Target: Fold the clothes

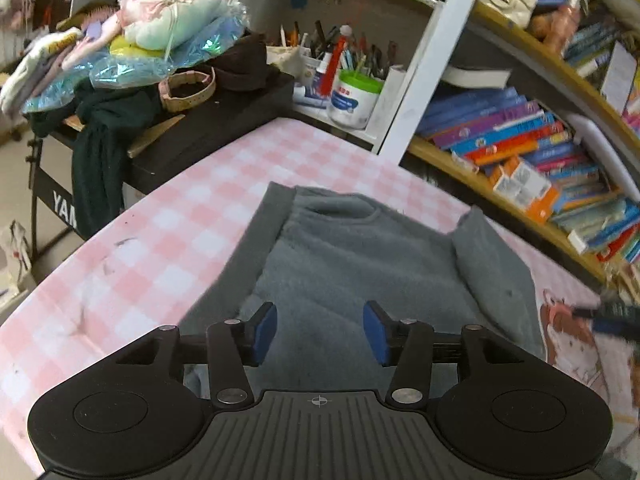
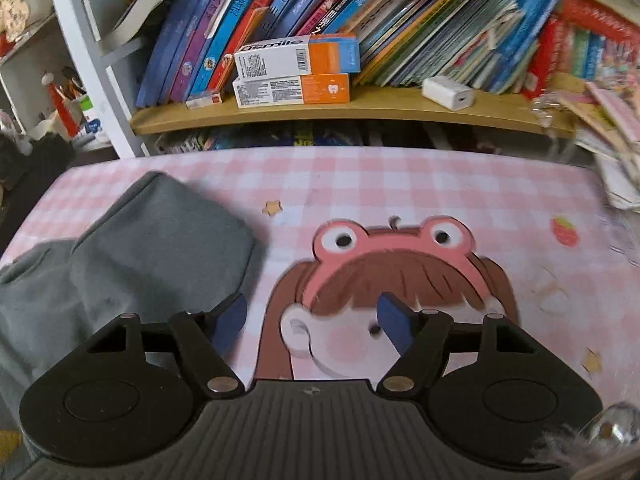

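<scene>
A grey fleece garment (image 1: 360, 256) lies on the pink checked tablecloth (image 1: 192, 220), with both side edges folded in over its fuzzy inside. My left gripper (image 1: 320, 330) hovers open above the garment's near part, nothing between its blue pads. In the right wrist view the same garment (image 2: 152, 248) lies at the left, one folded edge pointing toward the shelf. My right gripper (image 2: 312, 322) stands open over the cartoon girl print, just right of the garment, holding nothing. The right gripper also shows blurred at the far right edge (image 1: 616, 316) of the left wrist view.
A bookshelf (image 2: 320, 112) packed with books and boxes runs along the table's far edge. A black keyboard (image 1: 208, 128) heaped with toys and dark clothes stands at the left. A pen holder and a white jar (image 1: 352, 96) sit in a white cubby. Papers (image 2: 616, 184) pile at the right.
</scene>
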### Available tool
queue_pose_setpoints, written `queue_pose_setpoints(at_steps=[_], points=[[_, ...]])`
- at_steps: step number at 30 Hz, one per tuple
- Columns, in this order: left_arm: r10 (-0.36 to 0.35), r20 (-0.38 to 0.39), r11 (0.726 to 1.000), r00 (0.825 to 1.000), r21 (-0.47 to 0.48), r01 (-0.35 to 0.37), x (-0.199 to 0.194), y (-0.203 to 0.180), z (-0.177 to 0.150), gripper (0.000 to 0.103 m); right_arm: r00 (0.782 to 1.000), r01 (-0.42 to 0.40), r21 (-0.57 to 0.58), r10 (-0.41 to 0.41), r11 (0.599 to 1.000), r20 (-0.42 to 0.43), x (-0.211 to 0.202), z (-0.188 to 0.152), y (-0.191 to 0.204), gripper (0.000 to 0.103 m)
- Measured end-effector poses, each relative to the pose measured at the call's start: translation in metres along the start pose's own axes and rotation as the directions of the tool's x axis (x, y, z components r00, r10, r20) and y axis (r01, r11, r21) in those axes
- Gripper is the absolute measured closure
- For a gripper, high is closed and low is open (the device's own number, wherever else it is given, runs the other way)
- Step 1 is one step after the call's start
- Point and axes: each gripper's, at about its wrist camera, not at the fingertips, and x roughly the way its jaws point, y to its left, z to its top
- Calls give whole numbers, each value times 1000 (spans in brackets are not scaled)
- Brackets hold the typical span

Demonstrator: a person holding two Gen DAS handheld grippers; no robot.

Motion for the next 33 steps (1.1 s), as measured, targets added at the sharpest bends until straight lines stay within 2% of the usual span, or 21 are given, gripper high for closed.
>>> queue_pose_setpoints(at_steps=[6, 9, 13, 17, 19, 21, 23, 25, 28, 30, 31, 32, 33], points=[[60, -47, 998, 997, 15, -59, -3, -3, -11, 53, 992, -127, 81, 128, 989, -8, 35, 23, 2, 32], [88, -95, 996, 992, 16, -87, 3, -2, -14, 53, 990, -134, 41, 135, 990, -40, 54, 32, 13, 31], [89, -120, 996, 989, -15, -91, 17, 5, -10, 53, 986, -145, 20, 146, 989, -82, 72, 35, 23, 32], [93, -156, 994, 983, -44, -101, 33, 11, -8, 54, 979, -163, 5, 162, 987, -121, 88, 36, 33, 38], [94, -168, 994, 981, -32, -101, 38, 10, -8, 54, 976, -176, -12, 173, 984, -131, 92, 36, 38, 47], [99, -171, 995, 980, -5, -102, 41, 7, -7, 54, 971, -203, -38, 196, 978, -136, 91, 33, 40, 72], [108, -176, 994, 978, 24, -106, 44, 3, -6, 54, 963, -238, -49, 229, 970, -140, 88, 29, 38, 87], [115, -183, 993, 976, 44, -108, 47, -1, -5, 54, 962, -255, -24, 251, 967, -109, 80, 28, 33, 91], [123, -188, 991, 974, 77, -110, 50, -4, -5, 53, 965, -260, 35, 260, 965, 27, 52, 31, 31, 93], [124, -191, 990, 974, 89, -109, 50, -5, -5, 52, 946, -299, -6, 298, 954, 126, 25, 32, 43, 93], [122, -194, 990, 973, 88, -107, 51, -4, -4, 52, 930, -324, -60, 330, 944, 163, 12, 32, 54, 93], [120, -197, 991, 973, 86, -105, 51, -3, -3, 52, 911, -352, -126, 370, 928, 184, -2, 30, 67, 93], [116, -199, 992, 973, 79, -103, 51, -2, -2, 52, 890, -394, -196, 426, 898, 163, -12, 23, 83, 93]])
